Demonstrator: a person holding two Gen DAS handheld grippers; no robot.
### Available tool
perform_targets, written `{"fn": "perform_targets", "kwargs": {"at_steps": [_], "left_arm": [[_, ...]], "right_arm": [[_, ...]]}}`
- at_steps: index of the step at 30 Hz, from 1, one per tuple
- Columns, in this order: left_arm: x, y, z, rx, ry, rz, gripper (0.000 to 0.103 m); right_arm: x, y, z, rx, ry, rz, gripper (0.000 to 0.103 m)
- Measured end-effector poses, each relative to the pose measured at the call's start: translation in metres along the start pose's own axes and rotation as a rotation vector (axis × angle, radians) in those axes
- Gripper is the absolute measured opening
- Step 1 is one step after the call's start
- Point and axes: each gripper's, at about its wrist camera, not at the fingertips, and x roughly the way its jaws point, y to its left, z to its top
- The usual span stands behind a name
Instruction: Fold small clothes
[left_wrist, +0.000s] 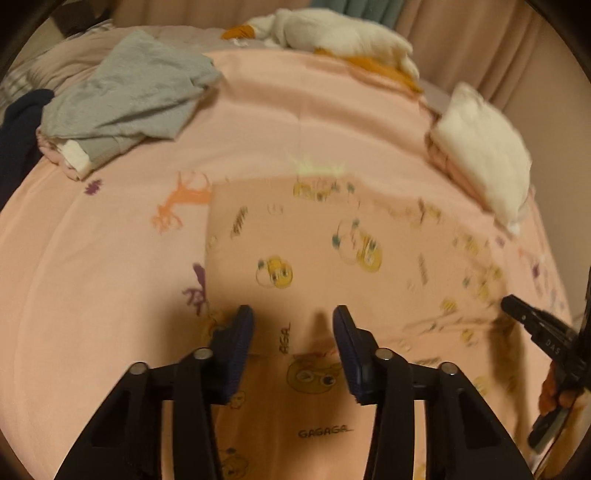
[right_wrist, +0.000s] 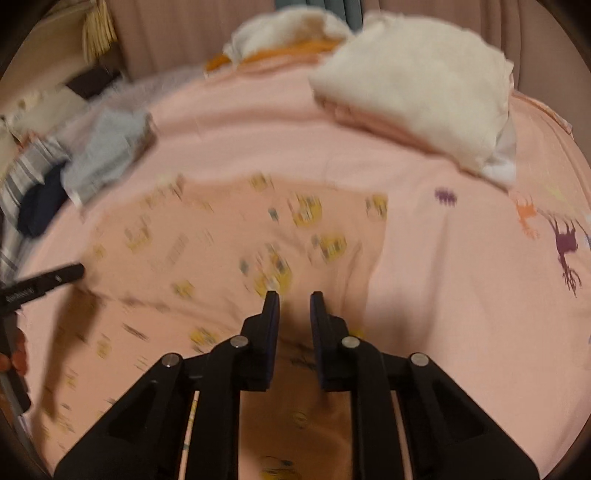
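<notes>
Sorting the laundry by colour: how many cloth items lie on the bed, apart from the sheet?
Pink printed garment: 1
Grey garment: 1
Dark navy item: 1
White folded stack: 1
White and orange pile: 1
Total: 5

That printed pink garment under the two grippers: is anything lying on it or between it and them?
Nothing visible does. The printed garment lies bare on the pink sheet, directly beneath the left gripper and right gripper. The grey pile and white pile sit apart, further back.
</notes>
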Motion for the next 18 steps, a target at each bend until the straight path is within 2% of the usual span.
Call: {"fn": "perform_targets", "kwargs": {"at_steps": [2,6,8,9,10,12,15,18], "left_arm": [[0.011,0.002,-0.006,0.013,0.031,0.022,0.044],[0.009,0.000,-0.013,0.044,0.042,0.024,0.044],[-0.004,0.004,-0.015,0.008,0.046,-0.009,0.045],[-0.011,0.009,-0.017,-0.013,0.046,-0.025,0.047],[-0.020,0.013,-0.021,-0.034,0.041,-0.041,0.054],[-0.034,0.022,-0.030,-0.068,0.028,-0.066,0.066],[-0.055,0.044,-0.051,-0.133,0.026,-0.107,0.068],[-0.064,0.068,-0.075,-0.211,0.061,-0.156,0.068]], "right_arm": [[0.013,-0.005,-0.007,0.011,0.044,-0.008,0.014],[0.005,-0.007,-0.007,0.031,0.042,0.012,0.018],[-0.009,-0.007,-0.012,0.056,0.035,0.047,0.025],[-0.018,-0.010,-0.015,0.074,0.026,0.077,0.032],[-0.028,-0.010,-0.021,0.087,0.020,0.096,0.039],[-0.049,-0.018,-0.034,0.116,0.001,0.140,0.046],[-0.069,-0.029,-0.059,0.172,0.005,0.185,0.050],[-0.082,-0.049,-0.087,0.255,0.031,0.215,0.051]]}}
